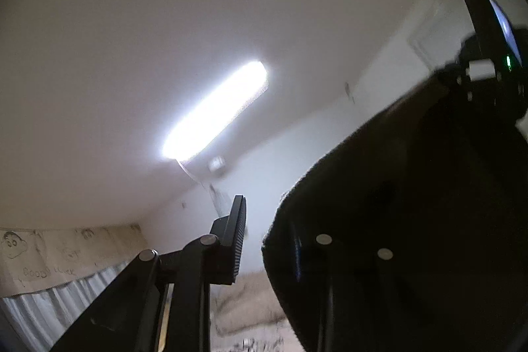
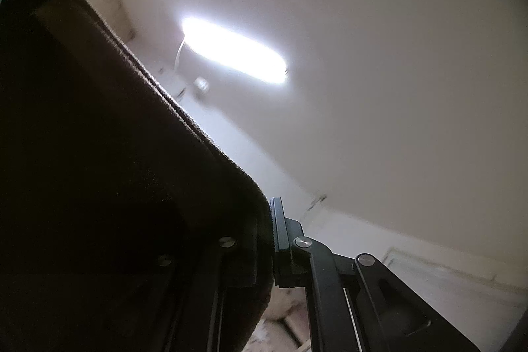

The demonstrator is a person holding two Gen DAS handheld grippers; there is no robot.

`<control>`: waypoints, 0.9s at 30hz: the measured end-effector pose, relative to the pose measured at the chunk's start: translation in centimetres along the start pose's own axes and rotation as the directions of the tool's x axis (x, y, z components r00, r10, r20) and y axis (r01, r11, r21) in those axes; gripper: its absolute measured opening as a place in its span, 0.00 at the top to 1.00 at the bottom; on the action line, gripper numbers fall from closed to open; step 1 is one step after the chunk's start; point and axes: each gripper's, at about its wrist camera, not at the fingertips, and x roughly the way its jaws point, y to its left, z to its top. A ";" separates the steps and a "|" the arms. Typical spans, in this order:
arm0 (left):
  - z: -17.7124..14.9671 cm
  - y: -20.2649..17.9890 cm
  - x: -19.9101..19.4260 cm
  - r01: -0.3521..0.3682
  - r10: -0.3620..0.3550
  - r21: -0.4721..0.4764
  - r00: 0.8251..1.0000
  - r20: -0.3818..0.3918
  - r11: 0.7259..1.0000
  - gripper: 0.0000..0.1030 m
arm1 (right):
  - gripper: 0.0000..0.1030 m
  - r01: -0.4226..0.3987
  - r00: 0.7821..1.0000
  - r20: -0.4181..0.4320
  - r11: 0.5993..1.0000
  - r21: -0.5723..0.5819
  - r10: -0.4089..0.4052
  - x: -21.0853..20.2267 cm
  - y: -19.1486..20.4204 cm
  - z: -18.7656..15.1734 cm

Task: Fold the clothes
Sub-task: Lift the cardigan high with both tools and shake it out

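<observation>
A dark garment (image 2: 109,174) is held aloft beneath the ceiling light (image 2: 234,50) — presumably for shaking out. It is clamped by the right gripper (image 2: 269,240); the left gripper (image 1: 255,240) is narrowly parted — cloth draped over one finger.

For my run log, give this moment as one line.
task: fold clothes | left gripper: open, dark garment draped over one finger | right gripper: shut on dark garment
</observation>
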 end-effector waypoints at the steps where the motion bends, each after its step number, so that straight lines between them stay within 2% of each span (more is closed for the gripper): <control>1: -1.6 -0.9 1.7 0.012 -0.012 0.009 0.999 -0.037 1.000 0.79 | 0.95 -0.019 0.999 -0.027 1.000 -0.007 0.019 1.6 1.3 -1.2; 3: -5.4 -2.9 6.1 0.044 -0.042 0.008 0.991 -0.128 0.999 0.79 | 0.95 -0.051 0.996 -0.076 0.998 -0.022 0.050 4.8 4.0 -3.6; 5: -10.1 -5.7 11.9 0.062 -0.058 0.015 0.974 -0.219 0.998 0.79 | 0.95 -0.062 0.990 -0.133 0.996 -0.063 0.053 9.3 8.5 -7.2; 8: -18.3 -11.1 22.1 0.082 -0.072 0.012 0.930 -0.360 0.997 0.84 | 0.95 -0.101 0.971 -0.225 0.991 -0.083 0.081 16.3 14.9 -12.6; 11: -24.6 -16.9 30.8 0.114 -0.108 -0.018 0.863 -0.494 0.993 0.84 | 0.95 -0.150 0.936 -0.331 0.987 -0.062 0.121 23.5 21.0 -18.4; 13: -29.8 -20.8 35.4 0.143 -0.147 -0.054 0.797 -0.586 0.988 0.85 | 0.95 -0.191 0.900 -0.405 0.981 -0.043 0.158 27.7 24.7 -22.4; 16: -35.6 -26.0 40.1 0.166 -0.187 -0.097 0.706 -0.683 0.981 0.85 | 0.95 -0.273 0.830 -0.519 0.960 -0.064 0.202 33.2 31.5 -28.4; 17: -36.7 -27.2 41.3 0.167 -0.194 -0.108 0.689 -0.699 0.980 0.85 | 0.95 -0.293 0.817 -0.542 0.951 -0.099 0.196 34.8 33.7 -30.6; 20: -39.5 -27.7 42.0 0.176 -0.219 -0.136 0.645 -0.732 0.975 0.85 | 0.95 -0.334 0.800 -0.574 0.925 -0.183 0.176 38.2 38.4 -35.1; 21: -40.0 -28.5 40.8 0.179 -0.228 -0.146 0.634 -0.739 0.973 0.85 | 0.95 -0.342 0.793 -0.583 0.921 -0.186 0.177 38.9 39.3 -35.6; 25: -40.2 -30.3 44.8 0.189 -0.244 -0.161 0.603 -0.759 0.969 0.85 | 0.95 -0.354 0.767 -0.617 0.918 -0.179 0.175 41.0 41.6 -36.2; 26: -40.3 -30.2 45.9 0.187 -0.243 -0.162 0.598 -0.764 0.969 0.85 | 0.95 -0.350 0.765 -0.621 0.920 -0.178 0.171 42.4 43.0 -36.0; 27: -40.3 -30.0 47.1 0.184 -0.242 -0.163 0.592 -0.769 0.969 0.85 | 0.95 -0.338 0.771 -0.617 0.922 -0.188 0.157 43.7 44.4 -35.7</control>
